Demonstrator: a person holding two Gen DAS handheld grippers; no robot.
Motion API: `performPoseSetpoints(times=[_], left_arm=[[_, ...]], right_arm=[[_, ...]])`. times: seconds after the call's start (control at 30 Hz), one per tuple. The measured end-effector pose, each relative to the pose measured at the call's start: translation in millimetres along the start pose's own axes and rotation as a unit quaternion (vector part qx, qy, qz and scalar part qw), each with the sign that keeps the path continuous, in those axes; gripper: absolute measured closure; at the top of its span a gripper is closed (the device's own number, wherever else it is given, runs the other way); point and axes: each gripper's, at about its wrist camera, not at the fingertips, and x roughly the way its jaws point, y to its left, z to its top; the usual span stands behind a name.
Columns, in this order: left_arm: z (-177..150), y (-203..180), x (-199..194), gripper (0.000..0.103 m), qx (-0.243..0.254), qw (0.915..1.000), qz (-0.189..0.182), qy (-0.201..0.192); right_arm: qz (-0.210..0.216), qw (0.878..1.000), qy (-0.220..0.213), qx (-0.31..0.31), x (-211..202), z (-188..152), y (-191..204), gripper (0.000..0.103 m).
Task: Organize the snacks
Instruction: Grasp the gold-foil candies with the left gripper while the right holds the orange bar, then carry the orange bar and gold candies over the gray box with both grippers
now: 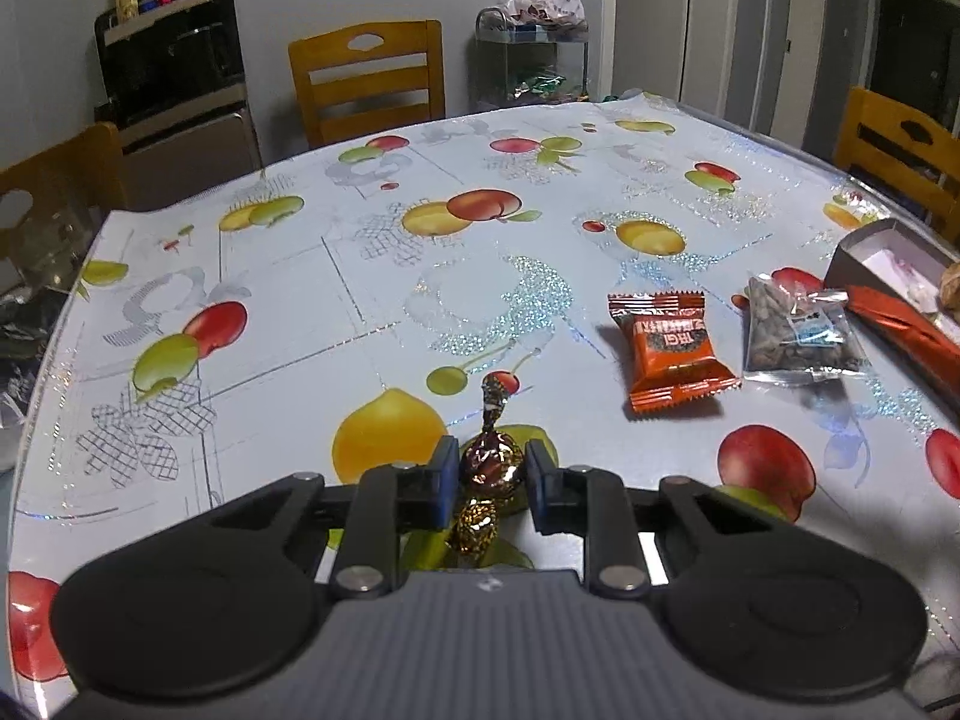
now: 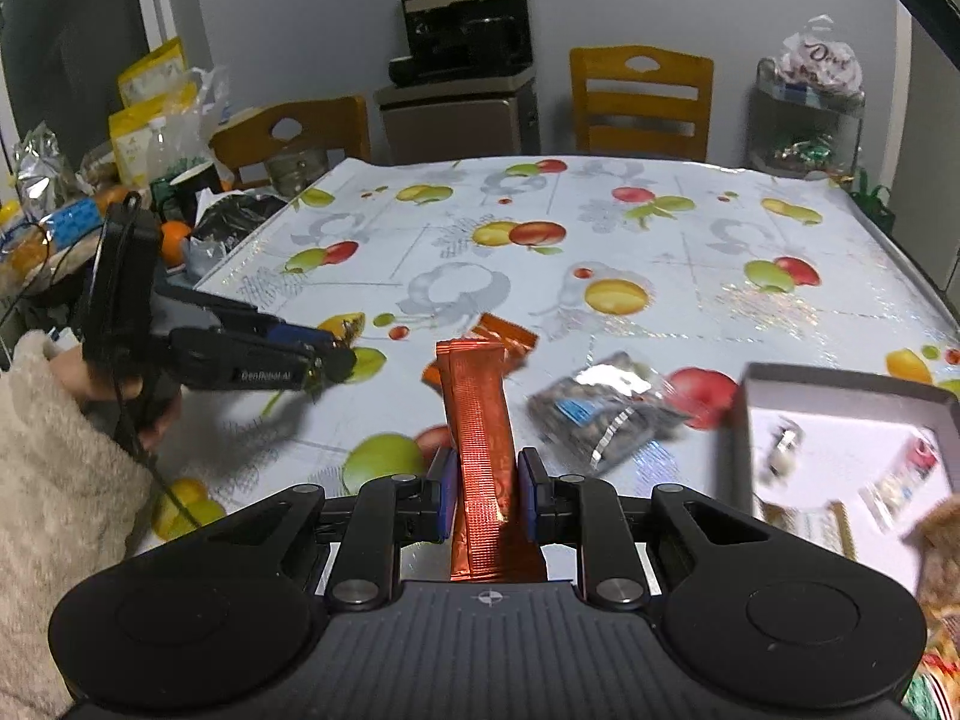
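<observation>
My left gripper is shut on a brown-gold foil-wrapped candy, low over the fruit-print tablecloth; it also shows in the right wrist view at the left. My right gripper is shut on a long orange stick packet, held above the table. An orange snack pack and a clear bag of dark seeds lie on the table. An open grey box with small packets inside sits at the right.
Wooden chairs stand around the table. A black appliance on a cabinet is by the back wall. Bags and clutter crowd a side surface left of the table. A wire rack holds a plastic bag.
</observation>
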Motion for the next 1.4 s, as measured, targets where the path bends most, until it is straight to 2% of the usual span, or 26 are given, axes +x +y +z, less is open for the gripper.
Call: performPoseSetpoints(times=[0.27,0.57,0.73,0.97,1.17,1.33,1.4], left_arm=[[10,-24,-7,0.082,0.008,0.9995,0.026,-0.019],[22,-54,-47,0.082,-0.002,0.9962,0.034,-0.081],[27,-79,-62,0.082,0.002,0.9954,0.002,-0.096],[44,-128,-63,0.082,0.024,0.9935,-0.033,-0.106],[64,-178,-51,0.082,0.046,0.9907,-0.068,-0.109],[81,-231,-35,0.082,0.086,0.9853,-0.095,-0.113],[87,-252,-24,0.082,0.101,0.9836,-0.104,-0.107]], right_arm=[[-0.003,1.0,-0.012,0.017,-24,-13,-17,0.08],[-0.004,0.999,-0.025,0.03,-38,-21,-40,0.08],[0.003,0.999,-0.03,0.037,-43,-27,-50,0.08],[-0.003,0.997,-0.05,0.056,-57,-31,-76,0.08],[-0.038,0.994,-0.072,0.068,-69,-33,-106,0.08],[-0.052,0.989,-0.078,0.112,-72,-35,-144,0.08],[-0.07,0.987,-0.082,0.119,-71,-36,-157,0.08]])
